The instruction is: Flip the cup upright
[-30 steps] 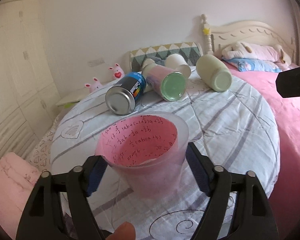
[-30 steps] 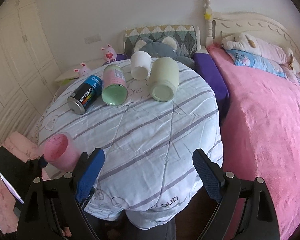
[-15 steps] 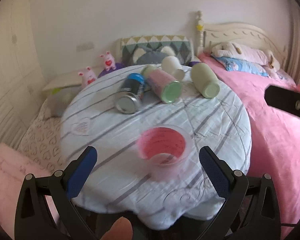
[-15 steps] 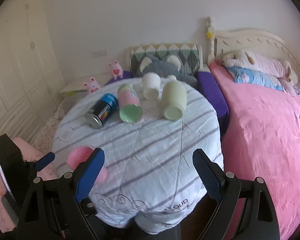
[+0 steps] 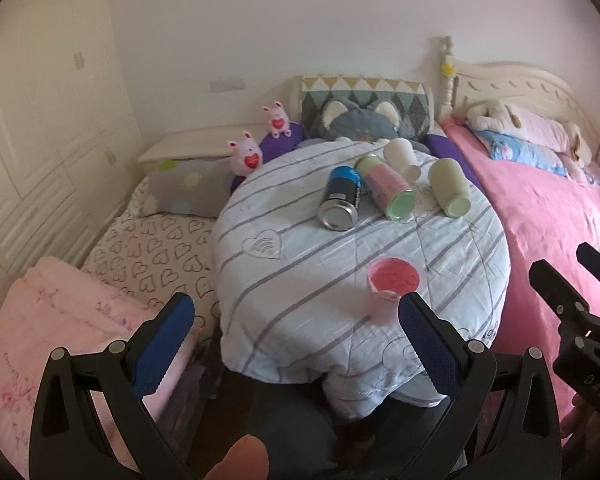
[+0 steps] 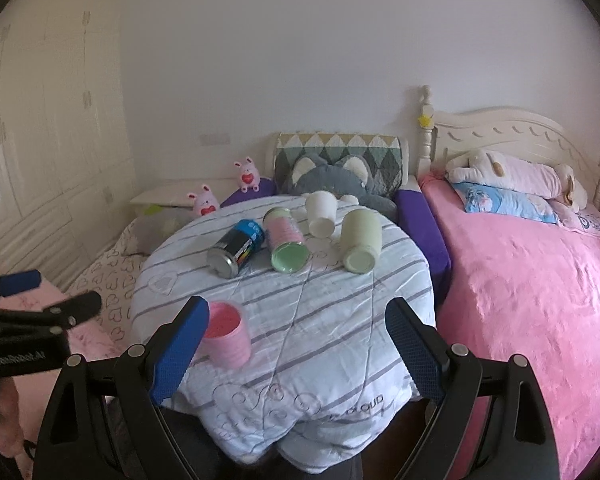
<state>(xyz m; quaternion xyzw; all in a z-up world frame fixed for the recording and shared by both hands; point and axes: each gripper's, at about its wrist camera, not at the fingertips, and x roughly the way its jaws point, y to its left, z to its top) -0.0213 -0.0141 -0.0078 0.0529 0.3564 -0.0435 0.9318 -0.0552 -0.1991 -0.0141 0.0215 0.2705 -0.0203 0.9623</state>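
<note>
With its mouth up, translucent pink plastic cup [image 5: 396, 286] stands lower centre on striped quilted round table [image 5: 300, 280], likely flipped. Left gripper [image 5: 296, 328] and right gripper [image 6: 296, 344] gape empty, clear of it.

Left gripper [image 5: 296, 322]: jaws spread wide, nothing between the blue pads [image 5: 162, 342], black fingers angled forward and slightly downward; a bare fingertip of the holding hand [image 5: 240, 458] shows at the bottom edge of its own view; seen from the right wrist view as a black body low at the left edge. Right gripper [image 6: 298, 338]: jaws likewise spread wide, pads holding nothing, fingers pointing forward; seen from the left wrist view low at the right edge
</note>
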